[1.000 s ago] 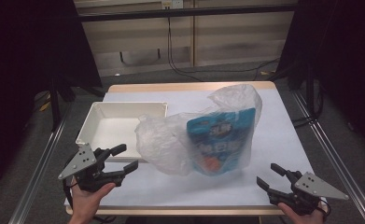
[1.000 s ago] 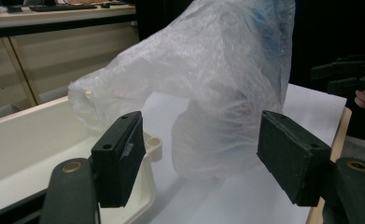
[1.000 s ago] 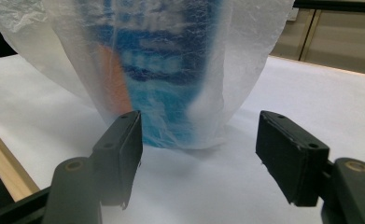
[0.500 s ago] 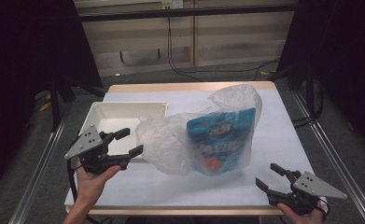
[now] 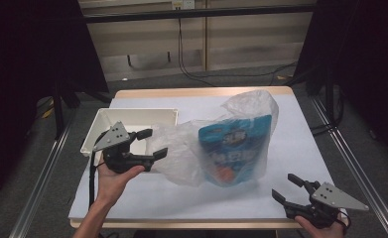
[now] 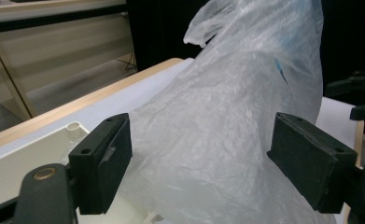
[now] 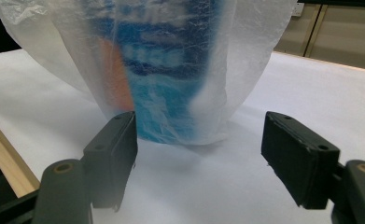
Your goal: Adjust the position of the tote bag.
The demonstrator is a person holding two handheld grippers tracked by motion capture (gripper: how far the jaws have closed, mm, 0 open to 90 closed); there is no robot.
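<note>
Item: translucent white plastic bag (image 5: 216,148) holding a blue snack pouch (image 5: 233,148), upright mid-desk (image 5: 291,129), beside a shallow white tray (image 5: 99,126). Left claw (image 5: 152,144): wide open, empty, at the bag's loose edge. Right claw (image 5: 291,188): wide open, empty, near the front edge. Advice: only film should be pinched, not the pouch.

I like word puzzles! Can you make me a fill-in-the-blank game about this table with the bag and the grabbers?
1. The blue packet sits inside a clear plastic ____.
2. The white tray lies on the table's ____ side in the high view.
3. The jaws of the left gripper stand ____.
4. The right gripper is ____ from the bag, not touching it.

Missing words: bag; left; open; apart
</note>
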